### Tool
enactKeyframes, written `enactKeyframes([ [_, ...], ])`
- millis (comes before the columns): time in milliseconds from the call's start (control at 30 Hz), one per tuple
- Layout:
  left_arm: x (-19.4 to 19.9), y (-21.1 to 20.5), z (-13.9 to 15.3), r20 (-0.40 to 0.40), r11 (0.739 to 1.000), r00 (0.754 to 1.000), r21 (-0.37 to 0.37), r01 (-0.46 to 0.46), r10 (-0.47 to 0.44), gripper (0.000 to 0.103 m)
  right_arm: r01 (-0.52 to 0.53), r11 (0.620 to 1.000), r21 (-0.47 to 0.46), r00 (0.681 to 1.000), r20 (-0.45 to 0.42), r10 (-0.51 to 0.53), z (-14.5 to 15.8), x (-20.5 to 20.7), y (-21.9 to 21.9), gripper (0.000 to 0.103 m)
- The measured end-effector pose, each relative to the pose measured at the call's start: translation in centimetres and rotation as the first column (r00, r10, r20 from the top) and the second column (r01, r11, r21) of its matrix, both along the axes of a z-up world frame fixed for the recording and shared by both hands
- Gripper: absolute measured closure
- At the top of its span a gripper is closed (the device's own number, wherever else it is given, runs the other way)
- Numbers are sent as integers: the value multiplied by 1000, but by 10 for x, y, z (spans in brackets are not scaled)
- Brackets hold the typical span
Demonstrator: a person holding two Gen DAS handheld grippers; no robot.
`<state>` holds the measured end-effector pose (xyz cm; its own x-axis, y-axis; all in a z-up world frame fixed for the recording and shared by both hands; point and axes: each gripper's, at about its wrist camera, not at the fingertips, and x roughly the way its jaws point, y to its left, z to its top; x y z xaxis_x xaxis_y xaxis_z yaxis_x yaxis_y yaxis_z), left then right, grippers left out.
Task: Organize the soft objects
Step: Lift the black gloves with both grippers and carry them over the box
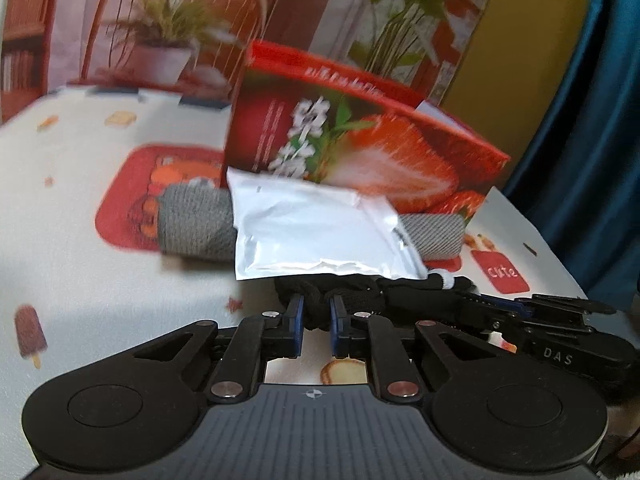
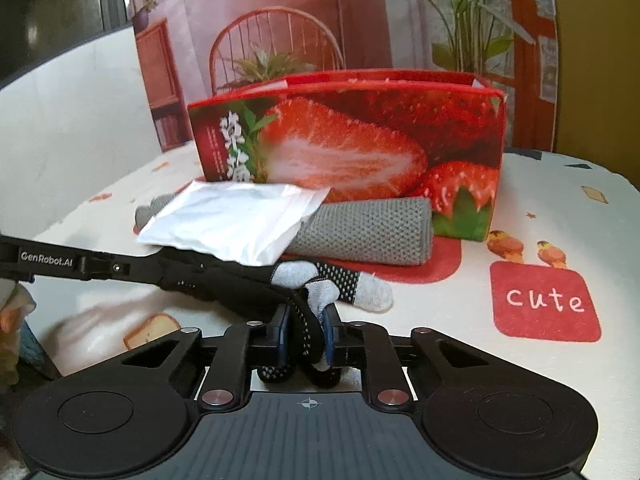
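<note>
Risk: both hand-held grippers are pinching the same black glove (image 2: 316, 280) from opposite ends; if they pull apart unevenly, the knit could slip out of one pair of pads or stretch.
Risk, pouch: the white pouch (image 2: 236, 220) is overlapping the glove's far edge and the grey roll (image 2: 368, 228); lifting the glove could drag or tip the pouch off, judging from the overlap.
Risk, box: the strawberry box (image 2: 352, 136) is standing just behind the roll; a wide swing with the glove could knock it.
Left hand-held gripper (image 1: 318, 320): jaws are standing narrowly apart, closing on a bunched black fold of the glove (image 1: 344, 292) between the blue pads.
Right hand-held gripper (image 2: 306, 332): jaws are nearly together, clamping the glove's dotted black fingers; a grey fingertip is poking out above the pads.
Glove, place: lying on the desk (image 2: 540, 240) at the near side, in front of the roll and pouch, stretching from left to right between the two grippers.
Roll, place: lying on its side against the box's near face, partly under the pouch.
Step, judged: the glove is being gathered for folding or moving; nothing is showing yet inside the box.
Blur: the left view is smeared, so fine contact is hard to read.
</note>
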<state>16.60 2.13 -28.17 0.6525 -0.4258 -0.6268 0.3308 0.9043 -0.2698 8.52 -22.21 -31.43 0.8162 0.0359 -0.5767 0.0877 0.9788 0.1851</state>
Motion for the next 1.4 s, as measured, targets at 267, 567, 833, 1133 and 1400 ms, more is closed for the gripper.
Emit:
enactKeyframes([
  [267, -17, -7, 24, 114, 1000, 993, 16, 16, -17, 90, 7, 1000, 2, 997, 73, -7, 13, -6, 0, 91],
  [567, -30, -2, 41, 195, 997, 981, -63, 36, -23, 90, 26, 1000, -13, 986, 167, -24, 34, -16, -1, 92],
  [833, -37, -2, 53, 266, 997, 964, -74, 39, -18, 90, 33, 997, -71, 972, 236, -15, 49, -23, 6, 92],
  [1133, -23, -7, 81, 355, 997, 935, -70, 44, -17, 90, 48, 991, -129, 948, 319, -5, 77, -18, 4, 92],
  [1400, 33, -17, 112, 361, 996, 932, -92, 21, 14, 90, 51, 994, -98, 936, 352, -13, 115, 26, -23, 92],
])
